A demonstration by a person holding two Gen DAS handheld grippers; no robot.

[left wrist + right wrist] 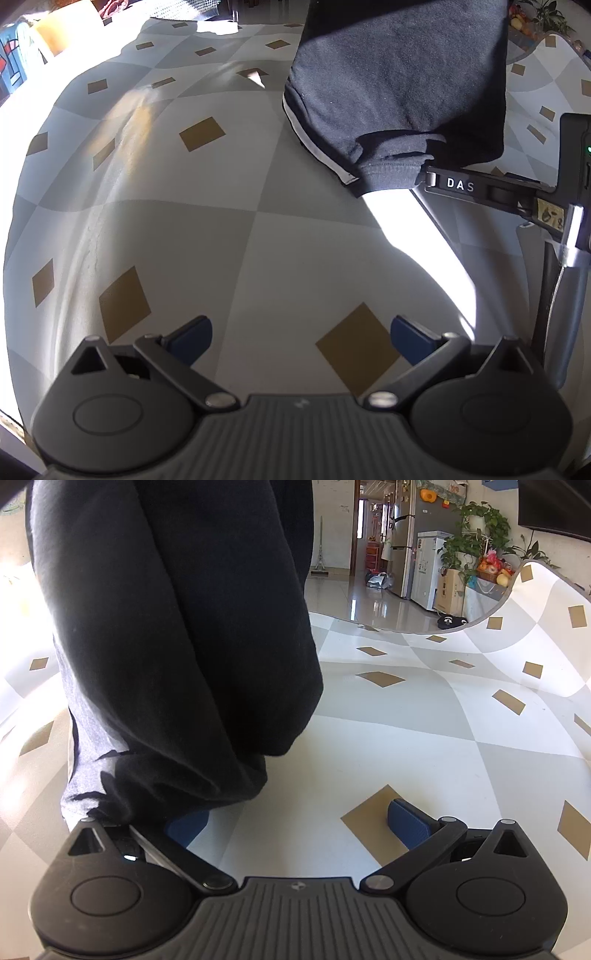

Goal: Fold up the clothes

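Your left gripper sits at bottom centre over the tablecloth; the garment fills the upper right. In the right wrist view, the garment covers the left half, plants upper right.

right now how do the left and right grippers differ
The left gripper has only the checked tablecloth between its jaws; the dark garment hangs beyond it. The right gripper has the garment draped over its left finger. Both stand wide open, gripping nothing.
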